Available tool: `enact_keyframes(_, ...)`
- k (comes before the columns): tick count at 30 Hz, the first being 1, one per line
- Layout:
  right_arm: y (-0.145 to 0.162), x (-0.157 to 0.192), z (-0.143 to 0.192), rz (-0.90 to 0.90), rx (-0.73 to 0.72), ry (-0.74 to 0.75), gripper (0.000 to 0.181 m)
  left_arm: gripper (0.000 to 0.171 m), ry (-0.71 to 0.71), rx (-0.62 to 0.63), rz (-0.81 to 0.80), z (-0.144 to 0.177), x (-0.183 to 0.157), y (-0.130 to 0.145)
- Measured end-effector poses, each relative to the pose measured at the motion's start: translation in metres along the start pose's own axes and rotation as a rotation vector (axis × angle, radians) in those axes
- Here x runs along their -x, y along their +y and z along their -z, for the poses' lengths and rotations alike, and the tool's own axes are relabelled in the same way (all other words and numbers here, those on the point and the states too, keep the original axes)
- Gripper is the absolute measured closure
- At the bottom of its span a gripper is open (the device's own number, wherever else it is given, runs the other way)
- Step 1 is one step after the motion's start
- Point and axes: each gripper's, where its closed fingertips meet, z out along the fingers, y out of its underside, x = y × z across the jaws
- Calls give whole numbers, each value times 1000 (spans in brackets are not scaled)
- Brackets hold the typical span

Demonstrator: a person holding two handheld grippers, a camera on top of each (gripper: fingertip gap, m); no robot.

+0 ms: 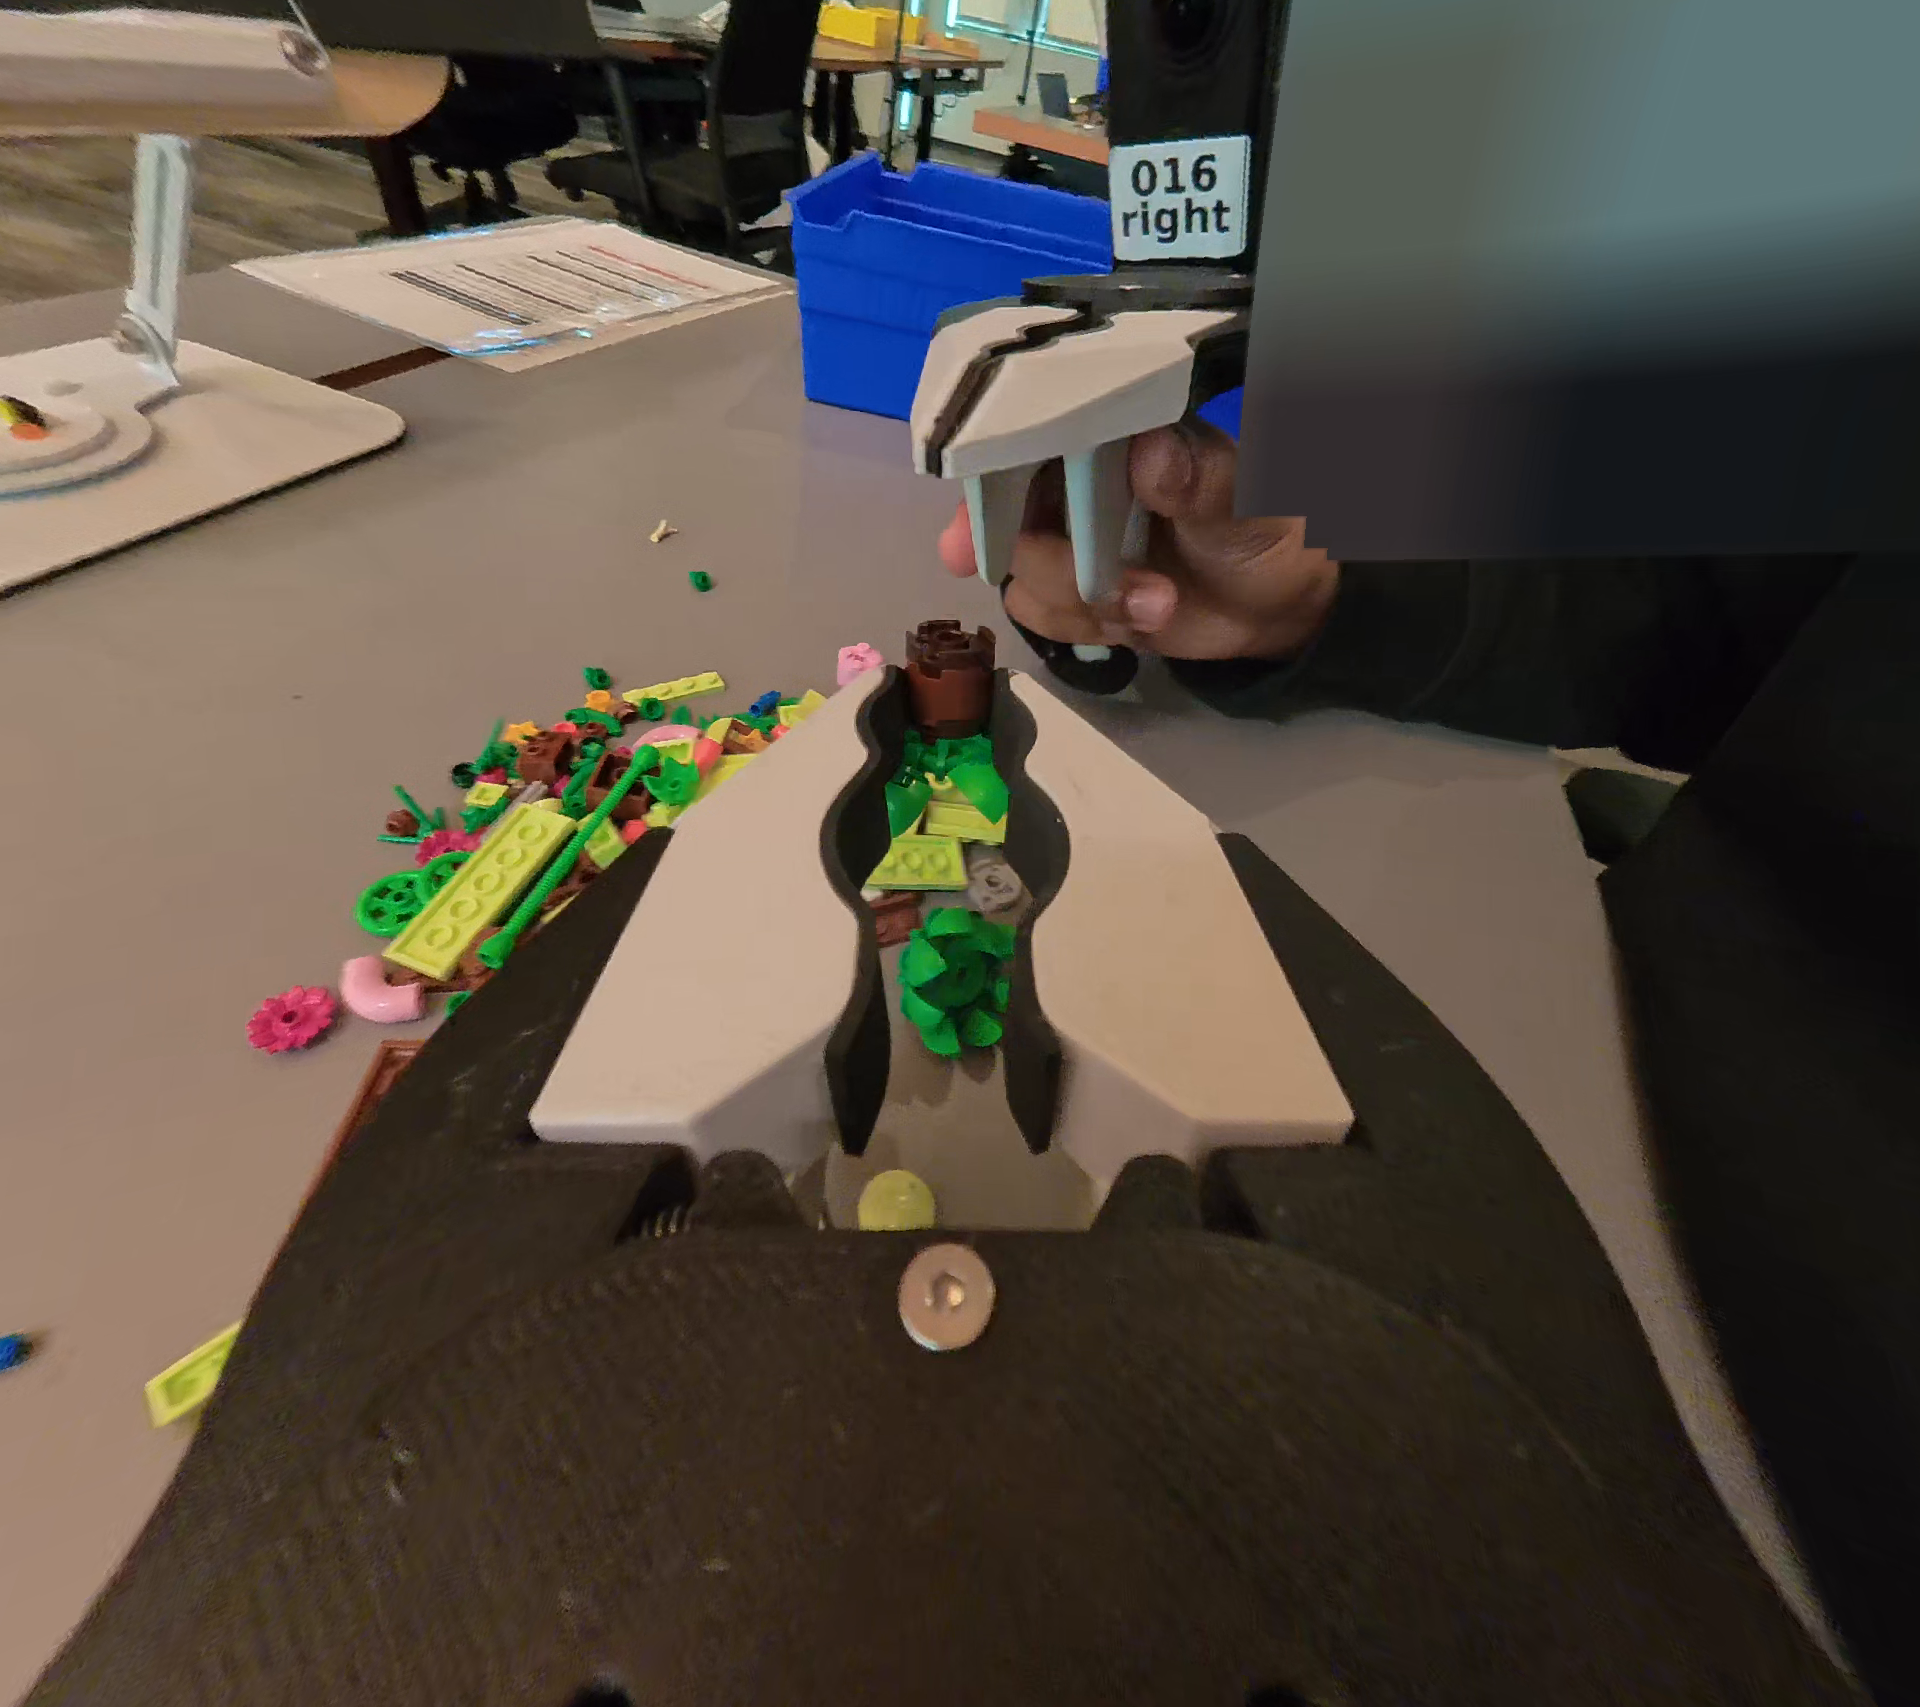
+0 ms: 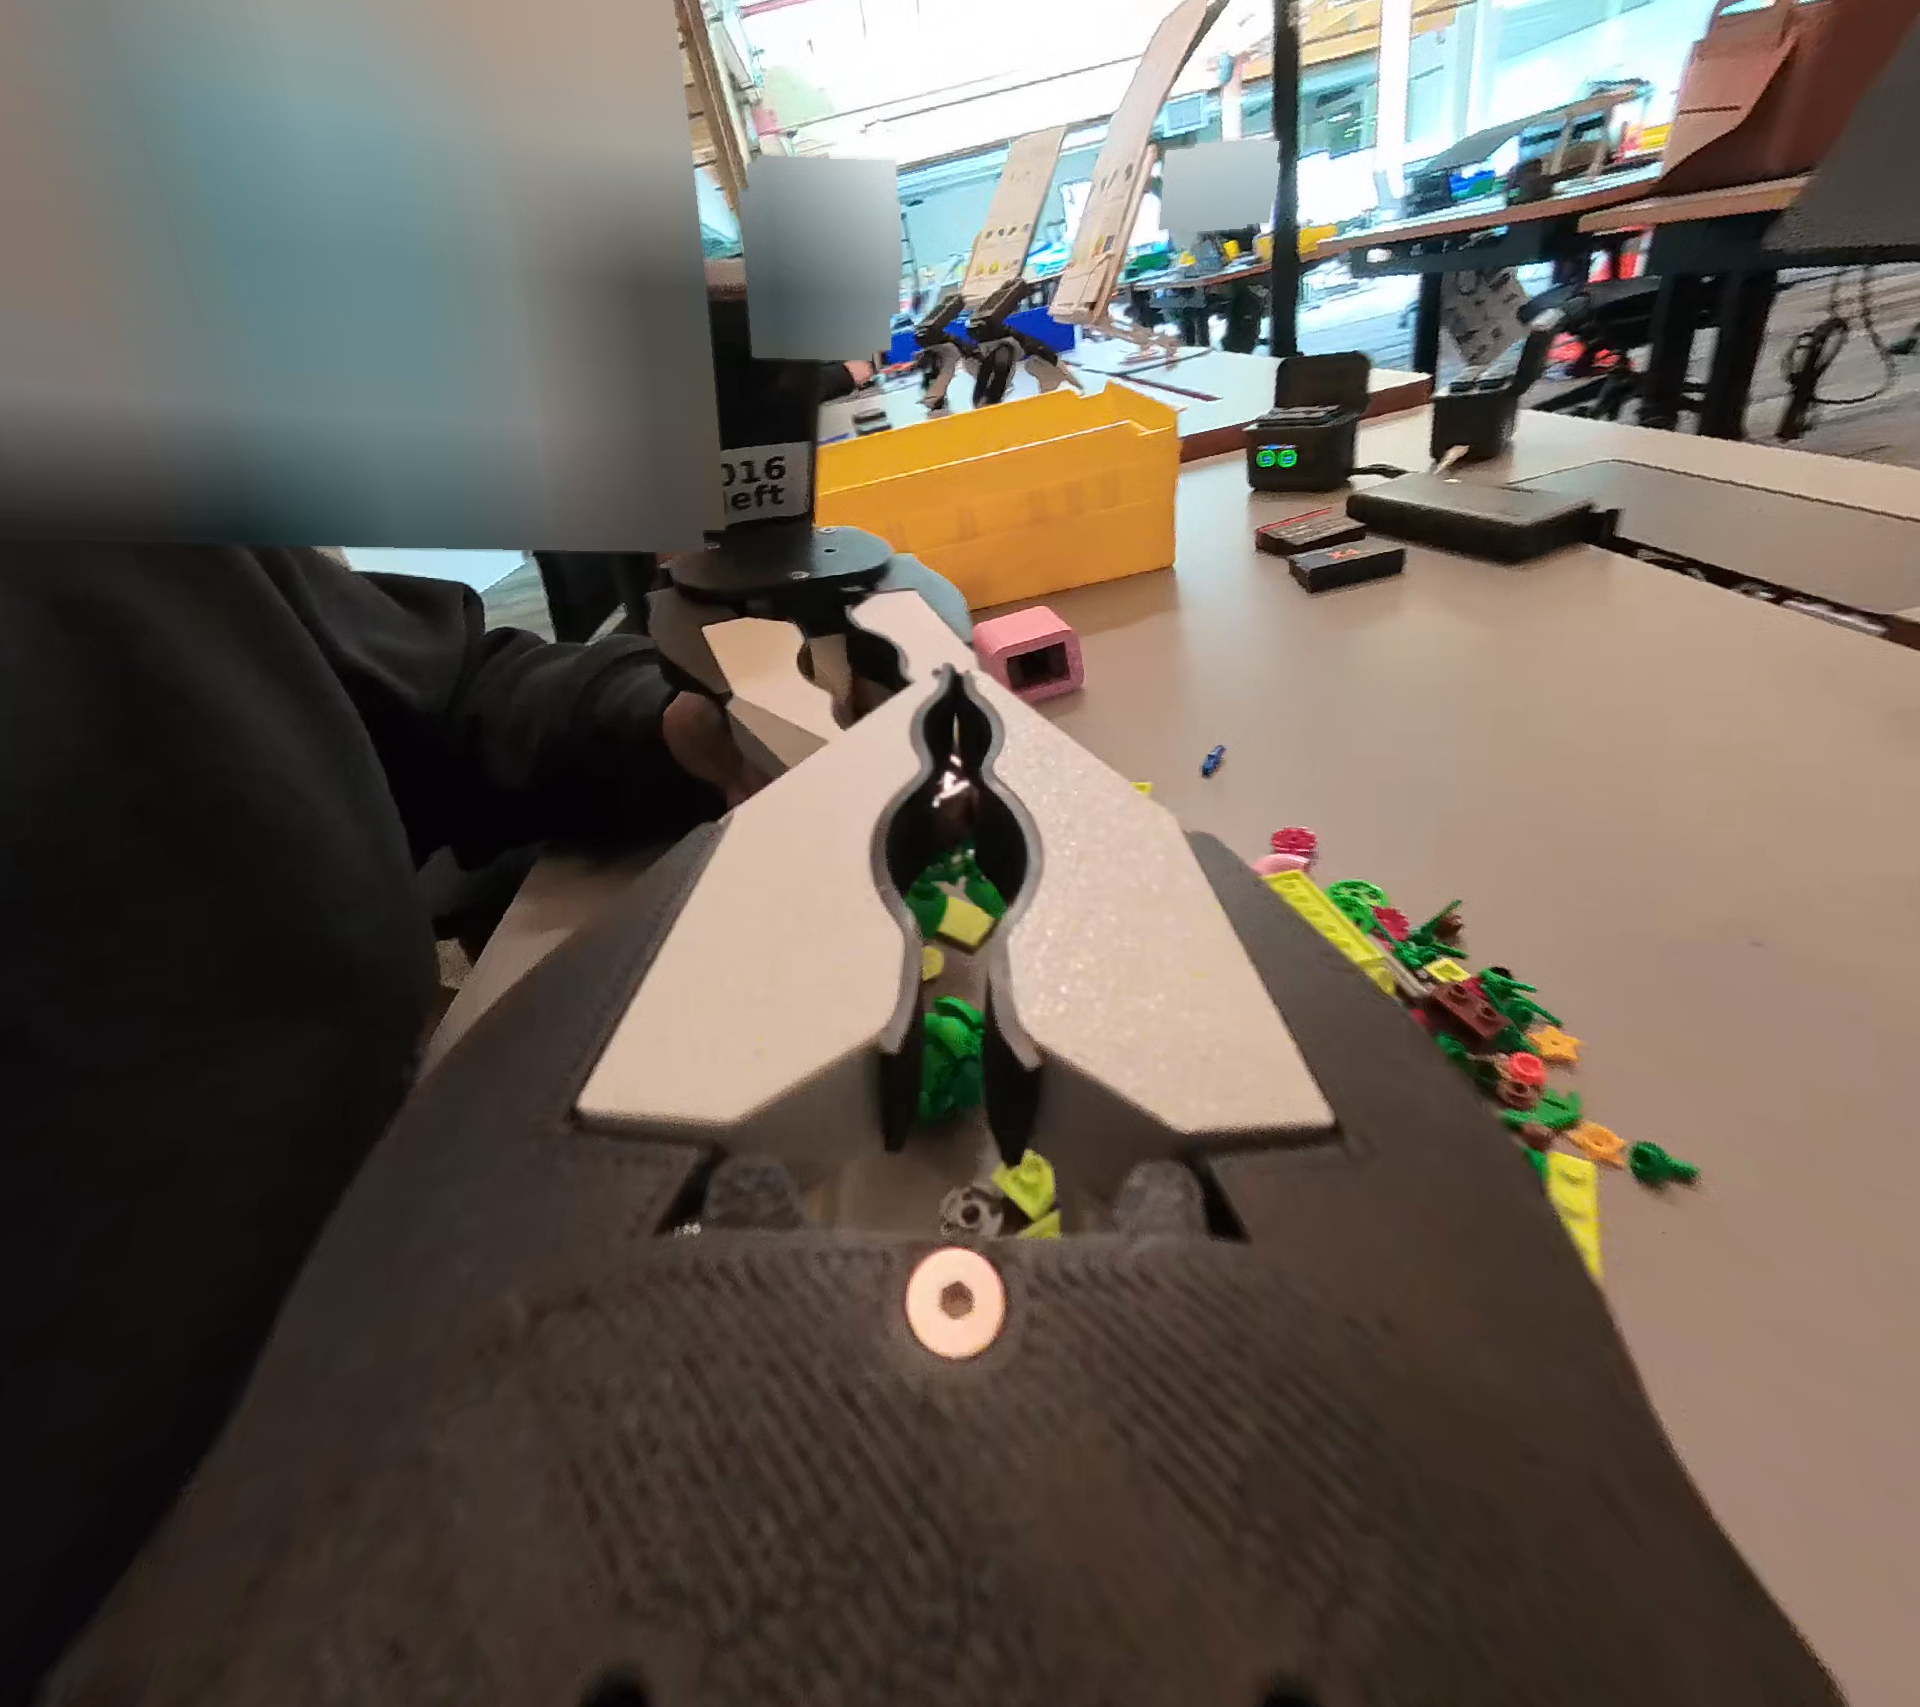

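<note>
In the left wrist view my left gripper (image 1: 951,696) is shut on a brown round brick (image 1: 948,665), which stands up between the fingertips. Green leaf pieces (image 1: 951,779) and lime plates (image 1: 930,862) show through the gap below it; I cannot tell whether they are joined to the brick. A pile of small green, lime, brown and pink bricks (image 1: 540,826) lies on the grey table to its left. My right gripper (image 2: 945,683) is shut, fingertips together, with nothing seen between them. It also shows in the left wrist view (image 1: 928,452), held by a hand above the table behind the brown brick.
A blue bin (image 1: 914,286), a laminated sheet (image 1: 520,286) and a white monitor stand base (image 1: 156,431) sit behind. In the right wrist view there are a yellow bin (image 2: 997,494), a pink hollow cube (image 2: 1031,655), black devices (image 2: 1475,514) and the brick pile (image 2: 1475,1013). Left and right tips are no more than a few centimetres apart.
</note>
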Motion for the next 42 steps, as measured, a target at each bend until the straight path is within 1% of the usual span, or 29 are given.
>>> enact_keyframes(2,0,-7,3,-4,2,31,180,161,-54,8,-75,1,5,0)
enact_keyframes(5,9,-14,1,-20,51,70,162,160,-166,45,-252,3,12,1)
enact_keyframes(6,13,-15,-1,-26,72,82,160,160,-218,61,-308,4,16,1)
enact_keyframes(10,28,-14,-11,-40,134,113,159,160,-382,165,-522,6,27,5)
enact_keyframes(12,35,-11,-15,-44,162,112,160,160,-416,213,-581,5,29,10)
enact_keyframes(14,42,-10,-19,-33,199,116,164,160,-441,259,-633,4,31,16)
enact_keyframes(18,49,-13,-19,36,257,162,168,160,-483,300,-704,2,30,19)
enact_keyframes(23,51,-13,-20,150,316,215,168,160,-490,311,-689,2,30,19)
enact_keyframes(26,52,-13,-18,137,349,218,169,159,-475,318,-669,1,29,21)
enact_keyframes(30,47,-10,-15,117,362,202,169,157,-376,266,-458,0,24,18)
enact_keyframes(31,43,-12,-13,103,347,206,169,158,-415,294,-445,4,33,21)
enact_keyframes(32,31,-19,-5,98,297,241,169,159,-515,348,-508,17,56,26)
enact_keyframes(33,13,-27,9,82,233,270,169,160,-542,345,-496,26,69,26)
enact_keyframes(34,-4,-33,23,45,171,275,169,160,-480,266,-377,26,66,17)
enact_keyframes(35,-15,-37,33,14,124,272,169,159,-433,205,-307,25,60,7)
enact_keyframes(36,-18,-41,37,1,110,278,169,160,-427,183,-317,23,57,1)
enact_keyframes(38,-9,-43,34,26,148,277,169,159,-442,189,-380,21,53,-1)
enact_keyframes(42,4,-25,13,7,162,168,168,159,-394,193,-415,17,45,6)
